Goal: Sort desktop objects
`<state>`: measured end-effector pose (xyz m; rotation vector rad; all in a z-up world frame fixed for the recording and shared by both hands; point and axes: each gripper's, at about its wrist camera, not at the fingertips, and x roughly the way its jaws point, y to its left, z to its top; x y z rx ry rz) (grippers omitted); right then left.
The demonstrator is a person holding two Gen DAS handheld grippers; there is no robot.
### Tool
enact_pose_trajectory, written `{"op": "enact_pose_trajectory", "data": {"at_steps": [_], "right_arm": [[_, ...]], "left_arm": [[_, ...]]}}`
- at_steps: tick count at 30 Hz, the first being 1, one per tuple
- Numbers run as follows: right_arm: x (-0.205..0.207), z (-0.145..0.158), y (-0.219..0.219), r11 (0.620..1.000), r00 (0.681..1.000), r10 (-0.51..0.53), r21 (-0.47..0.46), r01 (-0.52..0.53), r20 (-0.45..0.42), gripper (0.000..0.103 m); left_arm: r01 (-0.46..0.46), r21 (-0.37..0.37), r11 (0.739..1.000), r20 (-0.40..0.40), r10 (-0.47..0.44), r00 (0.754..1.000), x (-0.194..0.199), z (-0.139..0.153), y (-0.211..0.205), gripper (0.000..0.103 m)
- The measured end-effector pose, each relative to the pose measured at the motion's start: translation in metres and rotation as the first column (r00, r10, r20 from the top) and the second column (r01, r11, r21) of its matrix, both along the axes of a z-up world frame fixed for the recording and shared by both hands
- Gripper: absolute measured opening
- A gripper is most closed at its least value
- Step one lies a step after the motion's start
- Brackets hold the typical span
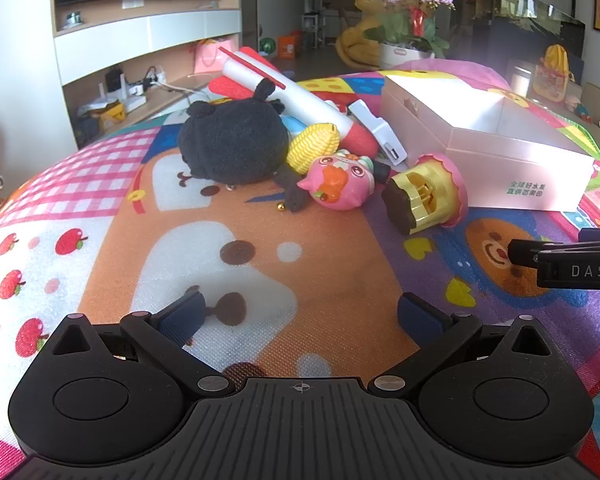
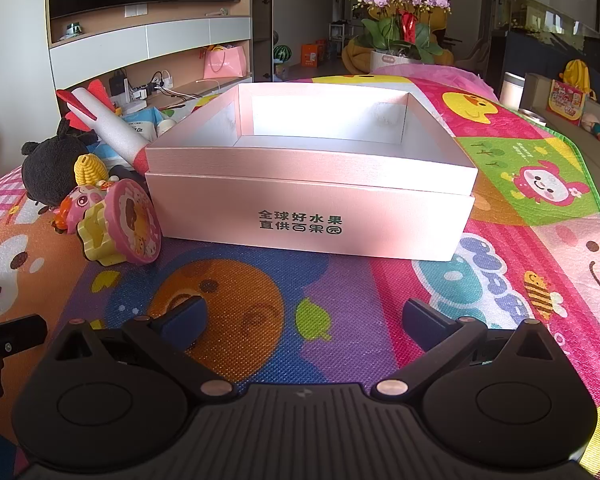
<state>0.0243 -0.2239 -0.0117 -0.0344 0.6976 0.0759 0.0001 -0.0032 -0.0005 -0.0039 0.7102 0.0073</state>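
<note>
A heap of toys lies on the colourful play mat: a black plush, a yellow corn toy, a pink squishy figure, a gold and pink stamp toy, a white and red foam rocket and a white USB plug. Right of the heap stands an open, empty pink box. My left gripper is open over the mat, short of the heap. My right gripper is open in front of the box, holding nothing. The same stamp toy leans by the box's left corner.
A potted plant with purple flowers stands past the far edge of the mat. A TV shelf unit with a pink bag fills the back left. The right gripper's side shows at the right edge of the left wrist view.
</note>
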Motion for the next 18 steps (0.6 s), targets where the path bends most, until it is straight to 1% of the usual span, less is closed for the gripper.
{"op": "enact_pose_trajectory", "data": {"at_steps": [18], "right_arm": [[-0.0005, -0.0001, 0.0004, 1.0, 1.0, 0.0, -0.001, 0.0, 0.0, 0.103]], "left_arm": [[0.0, 0.001, 1.0, 0.0, 0.0, 1.0, -0.0007, 0.0002, -0.0016, 0.103]]}}
